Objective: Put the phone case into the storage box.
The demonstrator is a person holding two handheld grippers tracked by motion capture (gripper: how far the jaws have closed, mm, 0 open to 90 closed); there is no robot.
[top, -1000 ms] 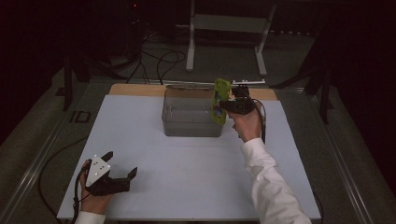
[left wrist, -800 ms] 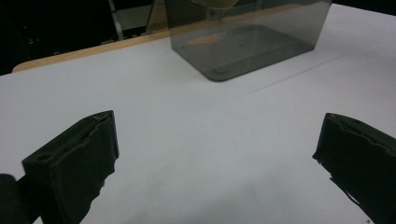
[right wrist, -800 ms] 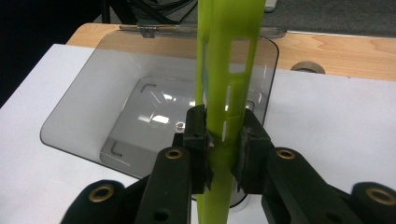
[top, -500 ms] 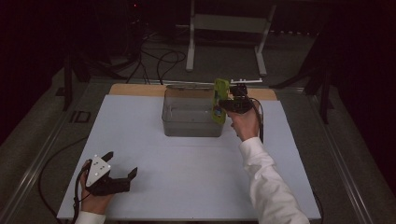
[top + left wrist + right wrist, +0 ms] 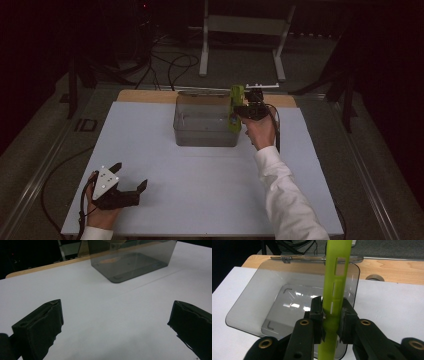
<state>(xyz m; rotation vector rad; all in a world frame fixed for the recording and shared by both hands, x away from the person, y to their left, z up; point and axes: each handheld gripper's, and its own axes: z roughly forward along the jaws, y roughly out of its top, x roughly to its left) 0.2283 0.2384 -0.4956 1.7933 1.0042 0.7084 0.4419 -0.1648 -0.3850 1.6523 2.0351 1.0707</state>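
From the high view, the right gripper [image 5: 239, 111] holds a green slotted strip [image 5: 235, 107] upright at the right edge of the clear grey bin [image 5: 205, 131], which sits at the far middle of the white table [image 5: 200, 185]. The left gripper [image 5: 131, 187] rests at the near left corner, jaws apart.

In the left gripper view, both black jaws stand wide over bare tabletop, the bin [image 5: 130, 261] ahead.

In the right gripper view, the jaws clamp the strip [image 5: 334, 290] above the bin [image 5: 262, 305].

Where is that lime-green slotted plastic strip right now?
The lime-green slotted plastic strip stands upright, clamped in the right gripper, above the right end of the smoky clear plastic bin at the table's far side.
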